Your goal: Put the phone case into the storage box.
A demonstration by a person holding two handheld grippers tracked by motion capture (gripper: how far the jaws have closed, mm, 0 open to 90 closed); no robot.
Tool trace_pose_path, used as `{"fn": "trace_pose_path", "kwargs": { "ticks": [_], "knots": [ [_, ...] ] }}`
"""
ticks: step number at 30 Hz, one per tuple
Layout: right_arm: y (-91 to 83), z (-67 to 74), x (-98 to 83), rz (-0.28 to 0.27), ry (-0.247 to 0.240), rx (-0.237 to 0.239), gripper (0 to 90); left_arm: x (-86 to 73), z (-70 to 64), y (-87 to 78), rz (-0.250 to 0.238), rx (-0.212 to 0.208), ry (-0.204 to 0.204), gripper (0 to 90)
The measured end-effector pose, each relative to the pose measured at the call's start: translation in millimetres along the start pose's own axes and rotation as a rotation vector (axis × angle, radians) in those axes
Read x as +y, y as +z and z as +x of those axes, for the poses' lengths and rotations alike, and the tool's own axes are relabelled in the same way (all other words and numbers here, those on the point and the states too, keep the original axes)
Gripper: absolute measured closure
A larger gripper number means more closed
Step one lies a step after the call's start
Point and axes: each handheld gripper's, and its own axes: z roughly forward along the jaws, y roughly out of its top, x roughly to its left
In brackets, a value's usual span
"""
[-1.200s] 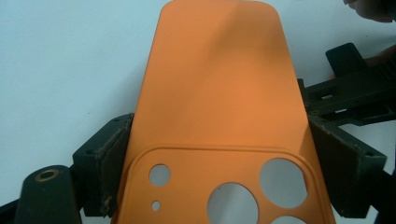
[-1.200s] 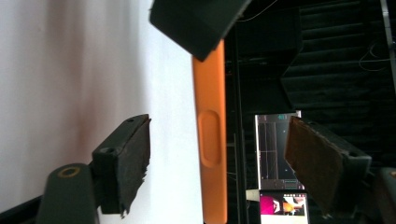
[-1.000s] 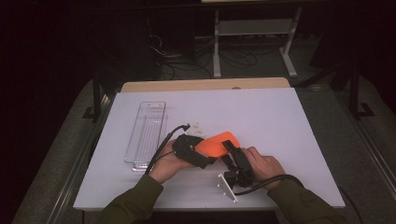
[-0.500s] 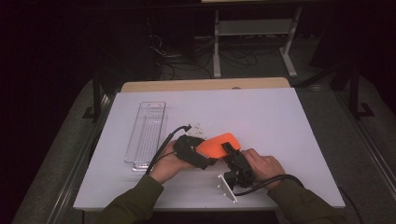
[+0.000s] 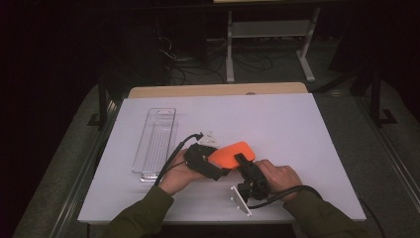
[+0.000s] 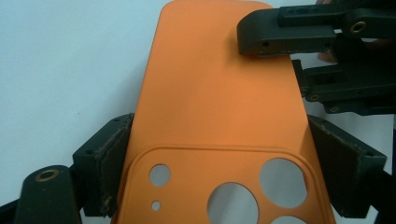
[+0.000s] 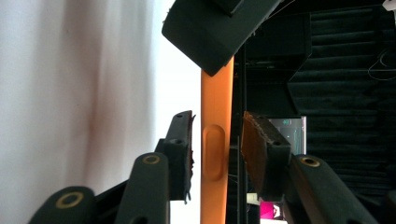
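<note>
Near the surface's [image 5: 307, 124] front edge, the left gripper [image 6: 224, 154] clamps an orange silicone phone case [image 6: 219, 102]; the right gripper's [image 7: 217, 149] jaws, just closing, flank its edge untouching — an off-centre pinch could twist it loose.

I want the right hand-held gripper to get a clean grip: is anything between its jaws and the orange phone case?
Nothing visible. The phone case sits edge-on between the jaws of the right hand-held gripper, which have just been closing, with small bare gaps either side. The left hand-held gripper clamps the case's camera end, farther along.
</note>
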Motion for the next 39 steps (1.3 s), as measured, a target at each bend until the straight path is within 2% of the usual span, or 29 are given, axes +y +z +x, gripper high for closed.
{"fn": "trace_pose_path", "kwargs": {
  "ticks": [3, 6, 7, 12, 14, 23, 25, 26, 28, 29, 31, 38, 39],
  "knots": [
    [-0.2, -0.3, -0.2, 0.001, -0.002, 0.004, 67.3, 0.0, 1.4, -1.0, 0.013, 0.002, 0.017, 15.4],
    [-0.4, -0.2, 0.0, 0.0, -0.005, 0.007, 68.7, -0.1, 1.3, -0.8, 0.012, 0.001, 0.015, 15.4],
    [-0.5, -0.1, 0.1, 0.0, -0.006, 0.007, 69.0, -0.3, 0.0, 0.3, -0.003, 0.0, -0.002, 15.4],
    [-0.8, -0.3, 0.1, -0.001, -0.011, 0.007, 72.2, -0.2, -0.1, 0.1, -0.001, -0.004, -0.003, 15.4],
    [-1.0, 0.0, 0.3, -0.001, -0.012, 0.011, 73.8, 0.0, 1.8, -1.4, 0.018, -0.002, 0.02, 15.4],
    [-1.1, 0.0, 1.3, 0.008, -0.019, 0.019, 76.4, -0.3, 2.1, -0.4, 0.014, -0.009, 0.001, 15.2],
    [-1.2, -0.3, 1.6, 0.011, -0.023, 0.018, 77.3, -0.5, 1.5, 0.3, -0.002, -0.016, -0.021, 15.1],
    [-1.3, -0.5, 1.8, 0.013, -0.024, 0.017, 77.8, -0.2, 3.6, -1.2, 0.02, -0.02, 0.0, 15.1],
    [-1.4, -0.9, 2.1, 0.015, -0.028, 0.015, 78.6, -0.5, 4.5, -0.8, 0.019, -0.026, 0.0, 15.0],
    [-1.4, -0.9, 2.2, 0.015, -0.028, 0.015, 78.9, -0.9, 2.7, 0.7, -0.001, -0.025, -0.026, 15.0],
    [-1.4, -1.1, 2.5, 0.019, -0.03, 0.016, 79.7, -1.1, 2.8, 1.1, -0.003, -0.03, -0.035, 14.9],
    [-2.8, -2.2, 3.5, 0.023, -0.031, 0.004, 81.5, -1.1, 4.2, -0.9, -0.006, -0.039, -0.026, 14.6],
    [-2.9, -2.0, 3.5, 0.022, -0.028, 0.001, 81.5, -1.2, 3.4, -0.5, -0.016, -0.041, -0.038, 14.5]
  ]
}}
